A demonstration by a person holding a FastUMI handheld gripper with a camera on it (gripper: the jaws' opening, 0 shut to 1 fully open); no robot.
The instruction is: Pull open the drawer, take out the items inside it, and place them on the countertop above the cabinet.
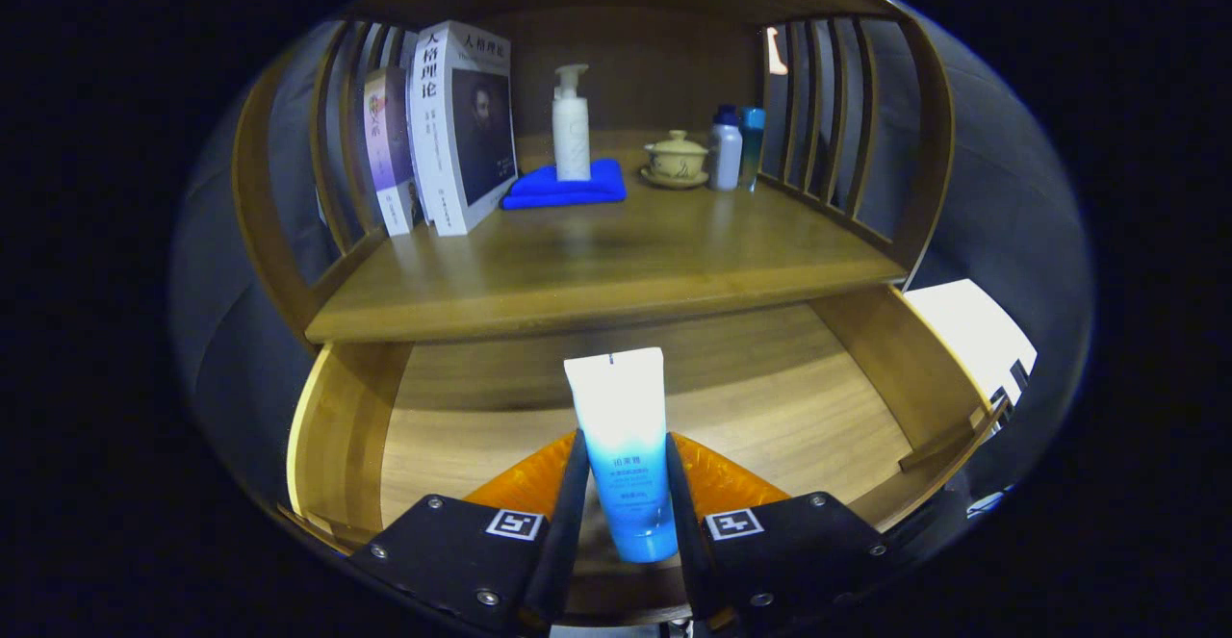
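gripping a white-and-blue plastic squeeze tube [621,455], the jaws are clenched on its lower half, one finger pressing each side, so the tube is standing upright with its crimped white end pointing up and its blue cap end low between the fingers. the tube is hanging over the open light-wood drawer [337,426], whose bare floor is showing behind it, so it is looking like the item is already lifted clear of the drawer bottom, though whether it is touching the wood underneath is hard to tell. holding it by the middle is probably keeping it from swinging on the way up. just beyond and above the drawer, the wooden tabletop [616,263] of the cabinet is offering a broad bare front strip, which is reading as the natural landing spot. further back a folded blue cloth [568,186] is carrying a white pump bottle [571,133], with two upright books [443,128] to one side and a lidded ceramic cup [676,157] and two small bottles [736,147] to the other, all well apart from the front edge
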